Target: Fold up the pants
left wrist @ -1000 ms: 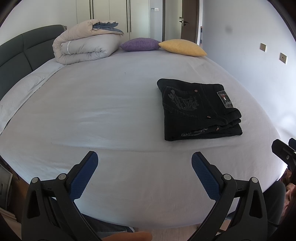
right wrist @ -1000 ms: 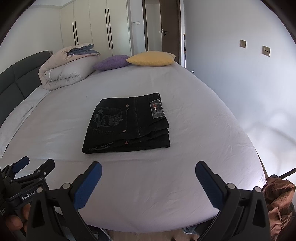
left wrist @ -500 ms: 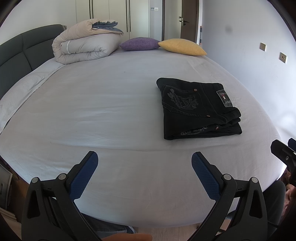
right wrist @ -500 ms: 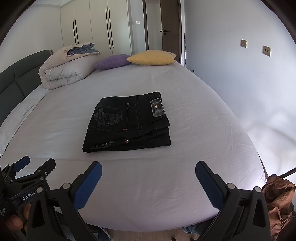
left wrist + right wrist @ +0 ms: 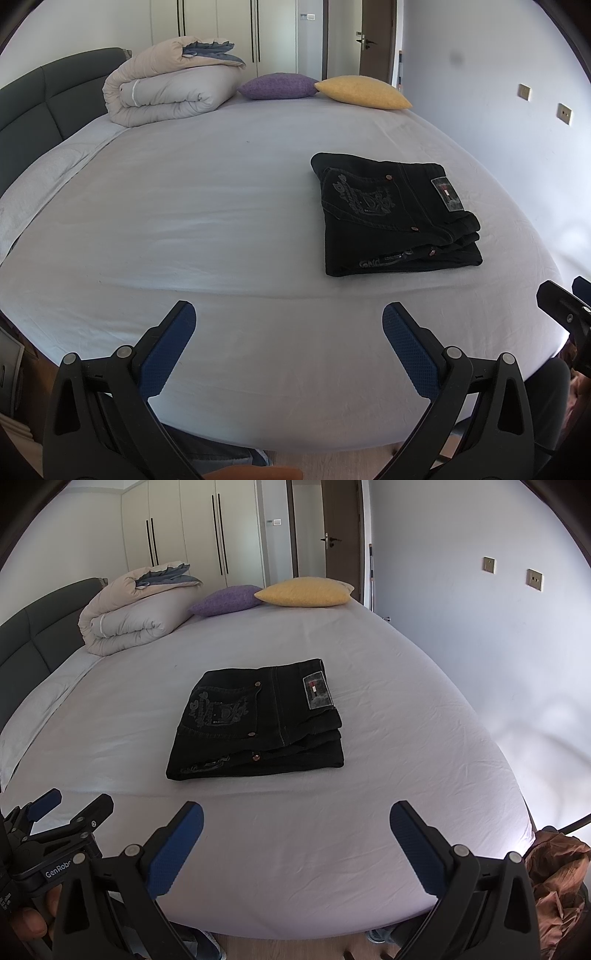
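The pants (image 5: 255,720) lie on the bed (image 5: 332,849) as a compact black stack, several layers deep, the back pocket and the waistband label facing up. To my eye the folding is done; the layered edges sit fairly square, with the open ends turned toward me.

From my right gripper (image 5: 295,834) the pants lie straight ahead and slightly left, near but well clear of my fingertips. From my left gripper (image 5: 288,343) they lie ahead and off to the right, so I judge my right hand the nearer one if any tidying is needed. The stack's long axis runs roughly across my line of sight.

Both grippers are spread wide and hold nothing. Both hover at the near edge of the bed, short of the pants, pointing across the mattress.

Beyond the pants, by the headboard side, sit a rolled duvet (image 5: 133,620), a purple cushion (image 5: 225,600) and a yellow cushion (image 5: 303,592).
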Action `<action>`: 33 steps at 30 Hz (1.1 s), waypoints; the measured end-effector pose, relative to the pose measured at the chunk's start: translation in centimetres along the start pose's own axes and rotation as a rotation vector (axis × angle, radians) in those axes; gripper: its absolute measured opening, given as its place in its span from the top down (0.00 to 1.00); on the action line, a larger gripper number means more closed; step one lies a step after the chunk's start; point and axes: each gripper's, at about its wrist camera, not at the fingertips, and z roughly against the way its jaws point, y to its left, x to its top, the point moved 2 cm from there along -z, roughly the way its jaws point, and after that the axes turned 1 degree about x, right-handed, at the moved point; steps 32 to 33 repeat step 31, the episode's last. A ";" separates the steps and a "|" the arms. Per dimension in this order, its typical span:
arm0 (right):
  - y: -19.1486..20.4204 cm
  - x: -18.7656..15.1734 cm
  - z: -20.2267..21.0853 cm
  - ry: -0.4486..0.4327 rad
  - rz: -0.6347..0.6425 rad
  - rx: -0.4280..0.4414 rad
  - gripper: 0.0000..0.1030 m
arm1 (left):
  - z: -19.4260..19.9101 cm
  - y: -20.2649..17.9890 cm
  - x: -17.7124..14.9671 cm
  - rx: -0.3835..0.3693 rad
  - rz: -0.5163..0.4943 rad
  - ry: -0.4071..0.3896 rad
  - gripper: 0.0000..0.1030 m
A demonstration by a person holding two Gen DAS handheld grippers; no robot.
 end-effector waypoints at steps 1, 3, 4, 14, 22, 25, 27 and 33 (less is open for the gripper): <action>0.0 0.0 0.0 0.000 0.000 0.000 0.00 | 0.0 -0.1 -0.1 -0.001 0.000 0.000 0.00; 0.0 0.0 0.0 0.000 0.000 0.000 0.00 | 0.0 -0.1 -0.1 -0.002 0.000 0.001 0.00; 0.0 0.0 0.0 0.000 0.000 0.001 0.00 | 0.0 -0.1 -0.1 -0.003 -0.001 0.002 0.00; 0.0 0.0 0.0 0.001 0.000 0.000 0.00 | -0.1 -0.2 -0.3 -0.004 -0.001 0.006 0.00; 0.0 0.0 0.0 0.001 0.000 0.001 0.00 | -0.2 -0.1 -0.2 -0.007 -0.001 0.009 0.00; 0.0 0.0 0.1 0.001 -0.001 0.001 0.00 | -0.2 0.1 -0.2 -0.007 0.000 0.011 0.00; 0.0 0.0 0.0 0.001 -0.001 0.001 0.00 | -0.2 0.2 -0.3 -0.010 0.004 0.014 0.00; 0.0 0.0 0.0 0.002 -0.001 0.002 0.00 | -0.2 0.4 -0.2 -0.010 0.005 0.013 0.00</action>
